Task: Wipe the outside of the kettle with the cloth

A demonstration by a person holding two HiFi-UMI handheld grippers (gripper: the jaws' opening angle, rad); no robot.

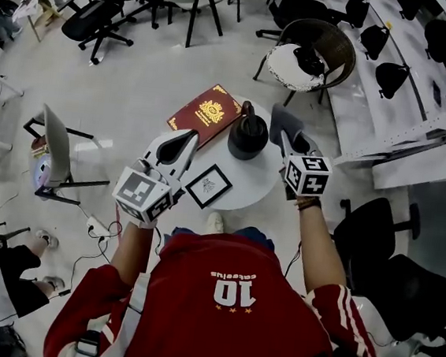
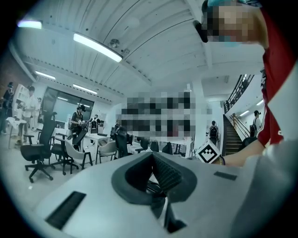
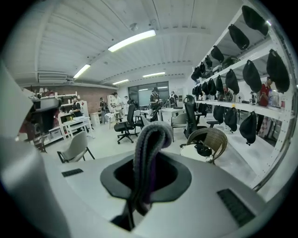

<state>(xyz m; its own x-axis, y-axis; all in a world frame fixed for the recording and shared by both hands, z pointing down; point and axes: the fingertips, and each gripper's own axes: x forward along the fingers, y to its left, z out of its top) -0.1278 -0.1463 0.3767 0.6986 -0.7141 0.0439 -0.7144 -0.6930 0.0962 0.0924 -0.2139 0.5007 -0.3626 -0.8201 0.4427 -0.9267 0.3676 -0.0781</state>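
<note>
The black kettle (image 1: 248, 133) stands upright on a small round white table (image 1: 259, 177) in the head view. My right gripper (image 1: 288, 141) is just right of the kettle, raised above the table and shut on a grey cloth (image 1: 283, 123). In the right gripper view the cloth (image 3: 151, 139) sticks up in a folded loop from the right gripper (image 3: 146, 167). My left gripper (image 1: 179, 147) hovers over the table's left side, apart from the kettle. The left gripper (image 2: 153, 174) is shut with nothing in it. Neither gripper view shows the kettle.
A red book (image 1: 206, 114) lies at the table's far side and a black-framed picture (image 1: 209, 186) at its near edge. A wicker chair (image 1: 311, 52) stands beyond, a grey chair (image 1: 56, 148) to the left, and shelves with black caps (image 1: 427, 45) to the right.
</note>
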